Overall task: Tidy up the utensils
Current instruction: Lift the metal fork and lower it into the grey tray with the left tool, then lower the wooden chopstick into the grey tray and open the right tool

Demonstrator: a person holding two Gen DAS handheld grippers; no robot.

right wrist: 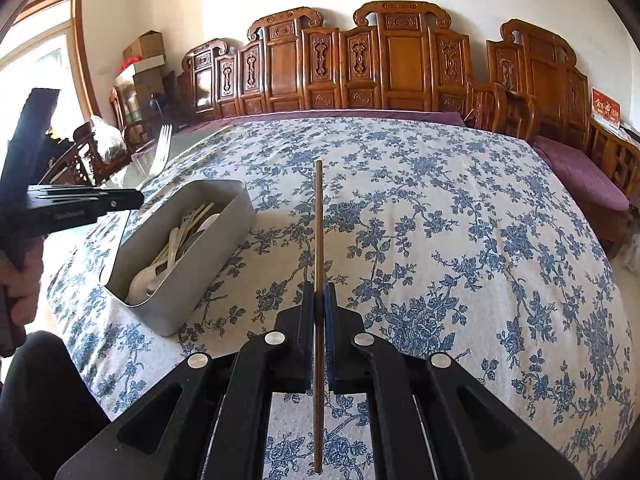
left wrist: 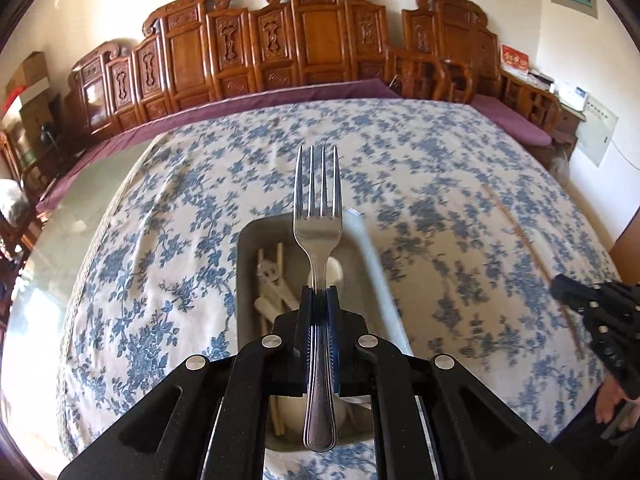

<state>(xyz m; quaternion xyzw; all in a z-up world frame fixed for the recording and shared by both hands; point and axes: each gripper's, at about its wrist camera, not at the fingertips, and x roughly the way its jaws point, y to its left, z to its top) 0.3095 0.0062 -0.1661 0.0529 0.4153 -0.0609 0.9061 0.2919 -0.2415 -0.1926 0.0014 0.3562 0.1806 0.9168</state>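
Observation:
My left gripper (left wrist: 319, 294) is shut on a steel fork (left wrist: 318, 216), tines pointing away, held above the grey utensil box (left wrist: 244, 280). Inside that box lie pale spoons and chopsticks (left wrist: 276, 284). From the right wrist view the same box (right wrist: 200, 276) sits on the left of the table with white utensils (right wrist: 172, 252) in it, and the left gripper (right wrist: 136, 199) hovers over its far end with the fork (right wrist: 162, 148) sticking up. My right gripper (right wrist: 320, 294) is shut on a thin brown chopstick (right wrist: 319, 224) that points away over the cloth. The right gripper (left wrist: 560, 288) shows at the right edge of the left view.
A blue floral tablecloth (right wrist: 440, 220) covers the table. Carved wooden chairs (right wrist: 400, 64) and purple cushions (right wrist: 580, 172) line the far side. A hand (right wrist: 24, 276) holds the left gripper's handle. Bare glass tabletop (left wrist: 72, 216) shows at the left.

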